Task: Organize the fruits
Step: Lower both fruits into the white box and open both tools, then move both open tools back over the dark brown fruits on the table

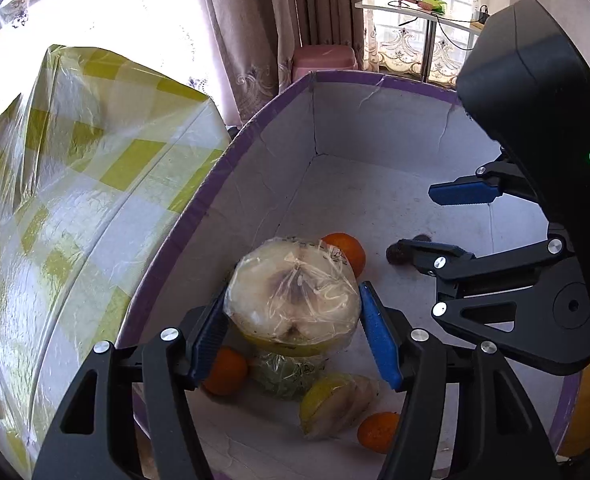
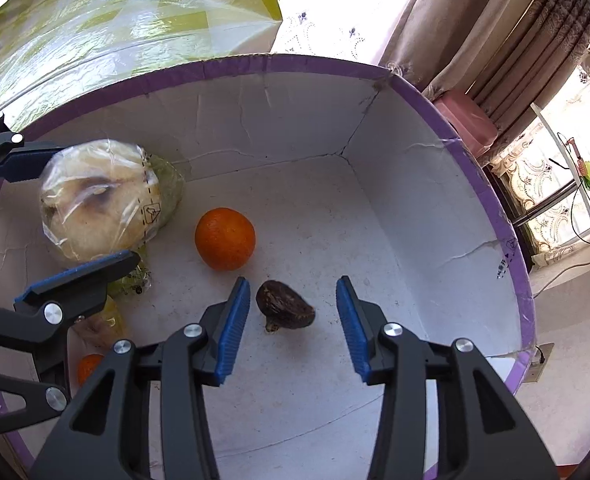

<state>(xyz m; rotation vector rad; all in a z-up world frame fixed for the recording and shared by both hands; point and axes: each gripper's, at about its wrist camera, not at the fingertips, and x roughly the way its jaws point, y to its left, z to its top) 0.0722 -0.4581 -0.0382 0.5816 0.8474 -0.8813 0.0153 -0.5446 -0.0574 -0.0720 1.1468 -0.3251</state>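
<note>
My left gripper point(image 1: 293, 324) is shut on a plastic-wrapped halved pale fruit point(image 1: 293, 300), held above the floor of a white box with a purple rim point(image 1: 223, 164). Below it lie two oranges point(image 1: 225, 372), a wrapped green item point(image 1: 285, 376) and a wrapped yellow wedge point(image 1: 335, 404). My right gripper point(image 2: 293, 322) is open inside the box, its fingers on either side of a dark brown shrivelled fruit point(image 2: 285, 306). An orange point(image 2: 225, 238) lies just beyond it. The wrapped fruit point(image 2: 99, 200) and left gripper point(image 2: 71, 216) show at the left of the right wrist view.
The box point(image 2: 435, 112) stands on a table with a yellow-checked plastic cover point(image 1: 75, 184). Curtains, a pink stool point(image 1: 325, 60) and a small glass side table point(image 1: 415, 12) stand beyond. The box's far right floor is bare.
</note>
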